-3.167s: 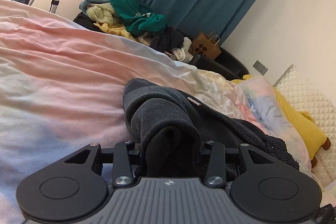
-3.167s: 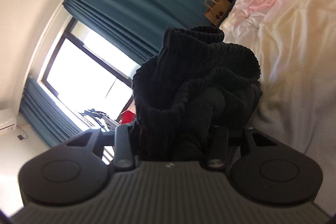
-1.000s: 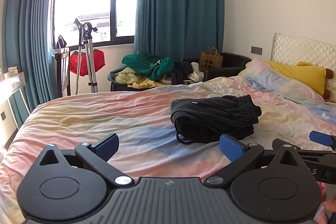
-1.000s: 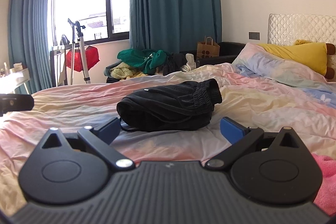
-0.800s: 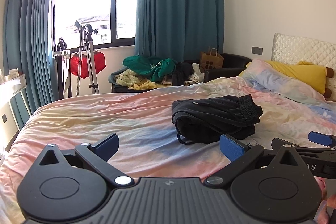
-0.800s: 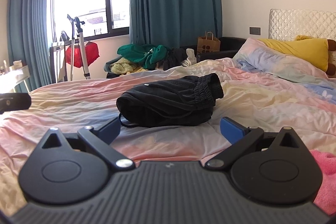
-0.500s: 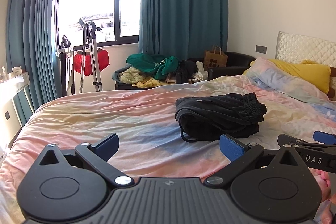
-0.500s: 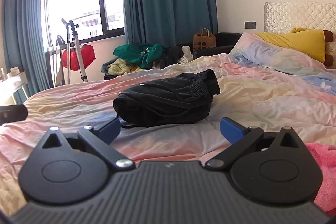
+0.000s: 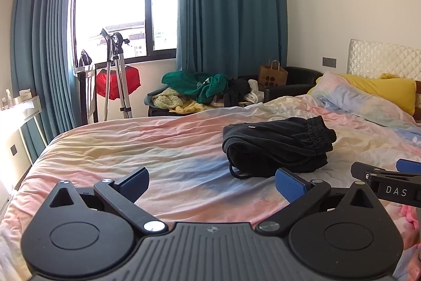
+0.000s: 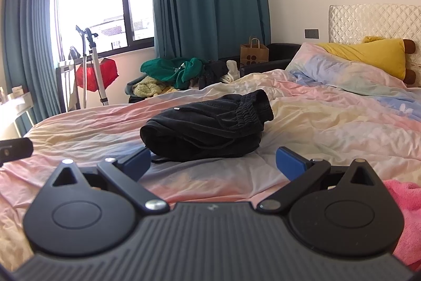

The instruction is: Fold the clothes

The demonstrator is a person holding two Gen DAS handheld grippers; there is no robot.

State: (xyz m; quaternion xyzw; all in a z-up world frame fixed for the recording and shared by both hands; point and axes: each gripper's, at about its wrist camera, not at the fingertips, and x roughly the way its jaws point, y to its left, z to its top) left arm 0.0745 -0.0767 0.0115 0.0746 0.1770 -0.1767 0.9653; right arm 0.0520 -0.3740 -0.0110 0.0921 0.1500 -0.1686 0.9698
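Note:
A folded black garment (image 9: pixel 279 146) with an elastic waistband lies on the pastel bedspread (image 9: pixel 131 149), in the middle of the bed; it also shows in the right wrist view (image 10: pixel 208 128). My left gripper (image 9: pixel 211 183) is open and empty, held back from the garment on its near left. My right gripper (image 10: pixel 213 162) is open and empty, just short of the garment's near edge. The right gripper's side shows at the right edge of the left wrist view (image 9: pixel 389 183).
A pink cloth (image 10: pixel 405 204) lies at the near right of the bed. A pile of clothes (image 9: pixel 194 91) sits on a seat past the bed's far side, with a paper bag (image 9: pixel 272 75) and a stand (image 9: pixel 115 75) by the window. A yellow pillow (image 10: pixel 368 54) lies at the headboard.
Both grippers held the black garment 3.2 s ago; both have let it go and drawn back. Over the last second both views shift slightly; the garment stays put.

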